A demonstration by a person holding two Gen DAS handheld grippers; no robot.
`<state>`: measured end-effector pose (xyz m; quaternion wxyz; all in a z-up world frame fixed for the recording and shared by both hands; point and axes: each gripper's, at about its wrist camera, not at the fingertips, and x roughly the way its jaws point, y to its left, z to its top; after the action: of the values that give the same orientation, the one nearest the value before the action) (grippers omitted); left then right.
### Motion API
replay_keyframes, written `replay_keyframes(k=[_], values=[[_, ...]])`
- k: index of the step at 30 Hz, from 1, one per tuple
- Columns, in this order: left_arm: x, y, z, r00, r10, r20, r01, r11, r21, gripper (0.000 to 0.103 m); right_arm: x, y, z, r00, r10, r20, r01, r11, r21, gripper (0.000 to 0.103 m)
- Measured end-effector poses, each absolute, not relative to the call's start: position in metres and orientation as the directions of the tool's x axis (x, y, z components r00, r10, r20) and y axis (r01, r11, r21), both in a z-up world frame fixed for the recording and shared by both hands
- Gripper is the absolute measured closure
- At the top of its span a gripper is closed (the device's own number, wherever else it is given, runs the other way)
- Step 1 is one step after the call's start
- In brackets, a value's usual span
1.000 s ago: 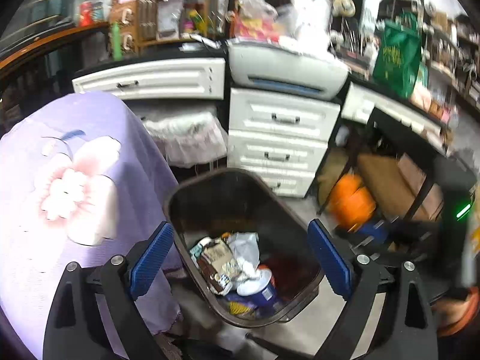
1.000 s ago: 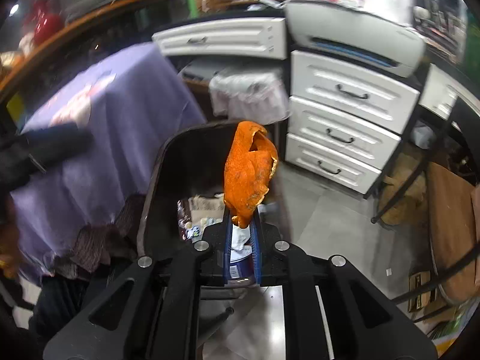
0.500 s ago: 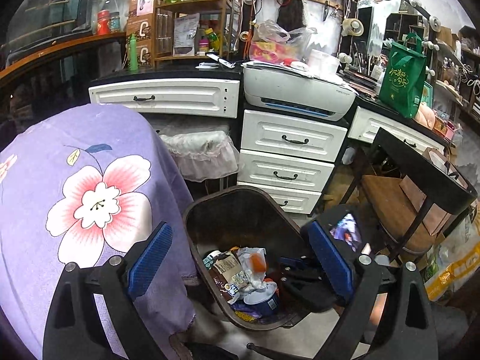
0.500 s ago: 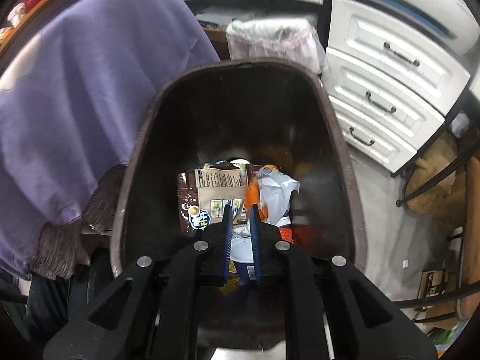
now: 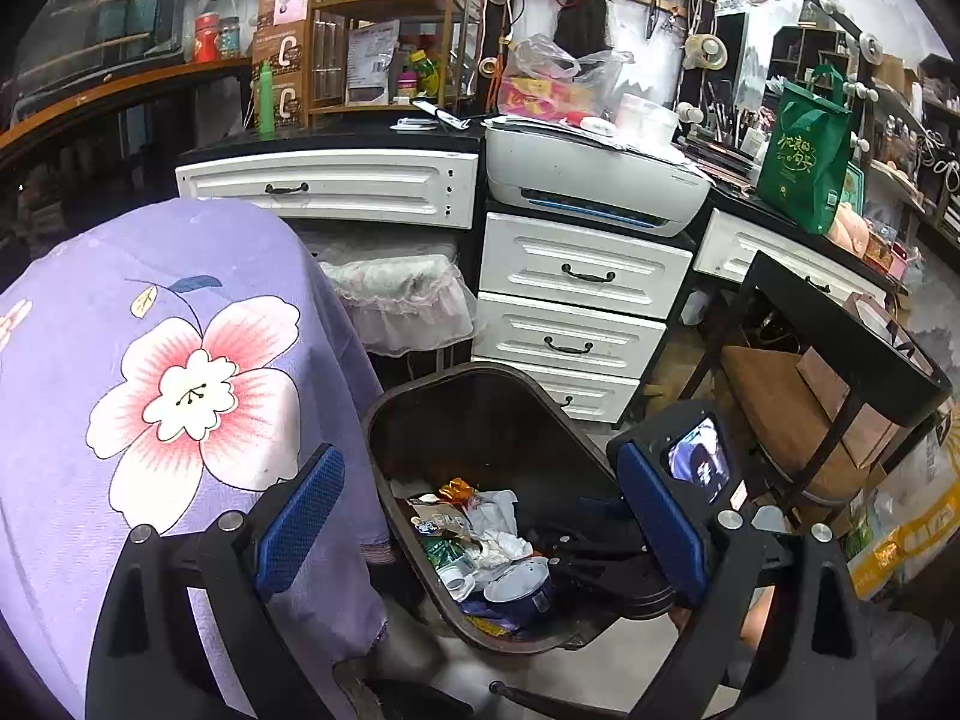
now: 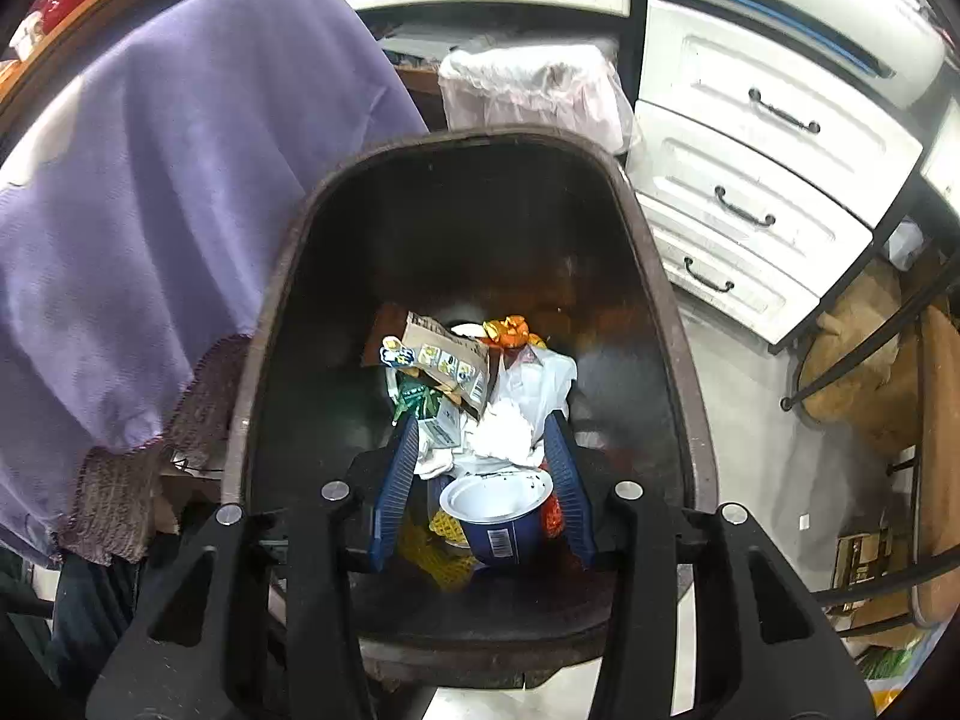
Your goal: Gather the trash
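The purple flowered cloth (image 5: 180, 360) drapes a surface on the left; the white drawer unit (image 5: 576, 312) stands behind. Between them on the floor sits the dark brown trash bin (image 6: 672, 300), its long axis running away from the cameras and its opening facing up.

The right hand-held gripper (image 6: 483, 426) is pitched steeply downward over the bin's mouth. Its jaws are opening; nothing is pinched between the blue pads. The trash visible between them lies on the bin floor.

The left hand-held gripper (image 5: 480, 516) is tilted moderately downward beside the cloth, jaws spread wide and empty, framing the bin.

Inside the bin lie a blue-and-white cup (image 6: 498, 516), tipped with its mouth toward the far wall, a brown snack packet (image 6: 444, 360), crumpled white paper (image 6: 504, 435) and an orange peel (image 6: 507, 330) at the far end of the pile.
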<state>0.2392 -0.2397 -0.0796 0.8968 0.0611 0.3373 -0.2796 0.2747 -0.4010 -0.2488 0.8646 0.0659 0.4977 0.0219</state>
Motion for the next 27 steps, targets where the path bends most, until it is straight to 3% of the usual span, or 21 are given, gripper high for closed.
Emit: replay_keyframes(k=[4, 6, 7, 12, 14, 18, 21, 23, 27], values=[[0.232, -0.233, -0.073, 0.625, -0.468, -0.625, 0.549, 0.833, -0.075, 0.012, 0.268, -0.395, -0.230, 0.521, 0.099, -0.848, 0.007, 0.993, 0.119, 0.058], [0.229, -0.228, -0.069, 0.634, -0.466, -0.617, 0.548, 0.834, -0.066, 0.011, 0.262, -0.392, -0.221, 0.533, 0.087, -0.842, -0.002, 0.995, 0.101, 0.052], [0.227, -0.226, -0.067, 0.638, -0.466, -0.613, 0.548, 0.834, -0.063, 0.010, 0.257, -0.389, -0.211, 0.549, 0.071, -0.833, -0.008, 0.997, 0.079, 0.045], [0.215, -0.205, -0.050, 0.664, -0.476, -0.577, 0.544, 0.837, -0.065, 0.006, 0.237, -0.380, -0.161, 0.623, -0.008, -0.782, -0.029, 0.999, -0.034, 0.043], [0.210, -0.194, -0.042, 0.672, -0.481, -0.563, 0.544, 0.837, -0.065, 0.006, 0.228, -0.377, -0.140, 0.654, -0.030, -0.756, -0.026, 0.998, -0.062, 0.027], [0.195, -0.172, -0.024, 0.709, -0.463, -0.532, 0.536, 0.844, -0.021, 0.006, 0.196, -0.364, -0.089, 0.743, -0.061, -0.667, -0.013, 0.994, -0.106, 0.022], [0.182, -0.154, -0.012, 0.740, -0.442, -0.506, 0.512, 0.859, -0.002, 0.006, 0.169, -0.349, -0.056, 0.792, -0.049, -0.609, 0.005, 0.997, -0.075, 0.021], [0.172, -0.138, -0.003, 0.759, -0.435, -0.485, 0.494, 0.869, -0.007, 0.006, 0.154, -0.342, -0.044, 0.812, -0.014, -0.583, 0.009, 1.000, -0.012, 0.012], [0.149, -0.113, 0.010, 0.800, -0.396, -0.451, 0.450, 0.893, 0.015, 0.006, 0.123, -0.322, -0.025, 0.857, 0.021, -0.514, 0.029, 0.996, 0.090, 0.012]])
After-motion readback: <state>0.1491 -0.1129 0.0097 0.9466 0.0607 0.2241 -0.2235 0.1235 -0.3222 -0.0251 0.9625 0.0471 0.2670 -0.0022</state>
